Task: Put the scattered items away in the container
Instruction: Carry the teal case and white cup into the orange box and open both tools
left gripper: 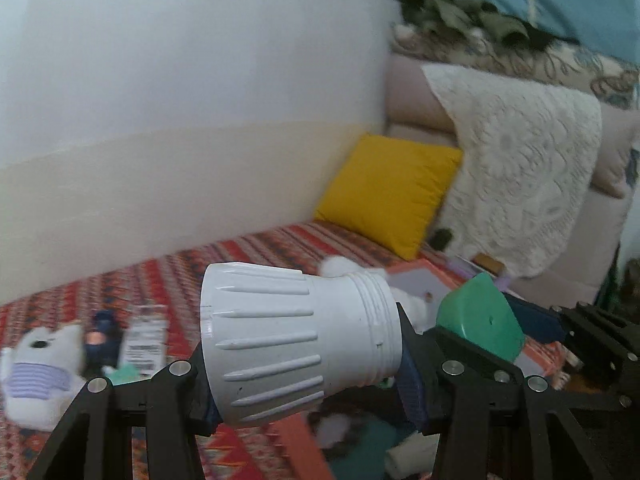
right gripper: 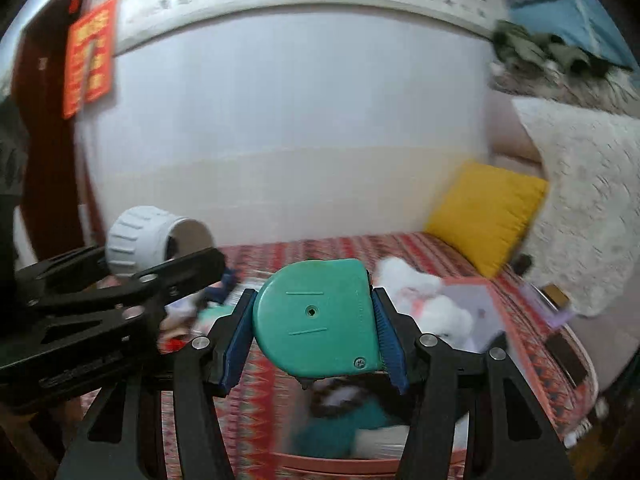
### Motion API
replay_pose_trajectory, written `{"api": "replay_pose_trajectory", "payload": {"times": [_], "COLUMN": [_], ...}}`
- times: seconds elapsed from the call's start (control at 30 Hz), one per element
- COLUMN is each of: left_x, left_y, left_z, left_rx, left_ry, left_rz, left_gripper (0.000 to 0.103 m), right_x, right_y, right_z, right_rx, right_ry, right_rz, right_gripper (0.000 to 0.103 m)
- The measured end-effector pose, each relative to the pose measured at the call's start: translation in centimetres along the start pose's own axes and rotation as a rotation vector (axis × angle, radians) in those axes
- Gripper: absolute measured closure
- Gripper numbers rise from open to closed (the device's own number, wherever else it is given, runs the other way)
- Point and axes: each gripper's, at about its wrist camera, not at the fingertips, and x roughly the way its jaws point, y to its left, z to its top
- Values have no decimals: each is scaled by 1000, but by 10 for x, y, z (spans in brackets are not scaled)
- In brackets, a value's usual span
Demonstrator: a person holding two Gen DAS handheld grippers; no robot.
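Note:
My left gripper (left gripper: pixel 308 360) is shut on a white ribbed plastic pipe fitting (left gripper: pixel 296 340), held in the air above the patterned bed. It also shows in the right wrist view (right gripper: pixel 148 236) at the left. My right gripper (right gripper: pixel 312 332) is shut on a green tape measure (right gripper: pixel 316 316), also seen in the left wrist view (left gripper: pixel 480 316) at the right. Below both grippers lies an orange-rimmed container (right gripper: pixel 532 352) with a white plush toy (right gripper: pixel 420 296) and dark teal items (right gripper: pixel 340 428) in it.
On the red patterned bedspread (left gripper: pixel 240 256) lie a white plush with a striped shirt (left gripper: pixel 40 364), a small dark bottle (left gripper: pixel 102 340) and a white packet (left gripper: pixel 146 340). A yellow cushion (left gripper: pixel 388 192) and a white lace throw (left gripper: pixel 520 184) lean on the sofa back.

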Motion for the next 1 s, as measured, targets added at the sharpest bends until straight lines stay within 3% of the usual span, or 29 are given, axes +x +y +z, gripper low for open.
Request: {"api": "replay_pose_trajectory", "payload": {"times": [0.3,0.67,0.8,0.83,1.0], "left_x": [72,146,164,163,153], "left_y": [-46,-69,-66,-64,-53], "left_z": [-15,-61,-75,-77,-73], "left_rx": [34,44,51,52,23], "left_ry": [113,292,367,367,335], "left_rz": [-68,-68,-31,-26,-16], "left_gripper": [46,46,24,23,10], "right_x": [39,74,87,92,95], "right_y": [-100,-157,-162,-162,-163], "right_z": [-31,-69,-83,-86,-89], "right_rx": [96,169,187,176,138], "right_ry": [111,236,285,303,298], "right_rz": [-142,-193,-183,-182,-281], "right_gripper": [44,44,42,42,15]}}
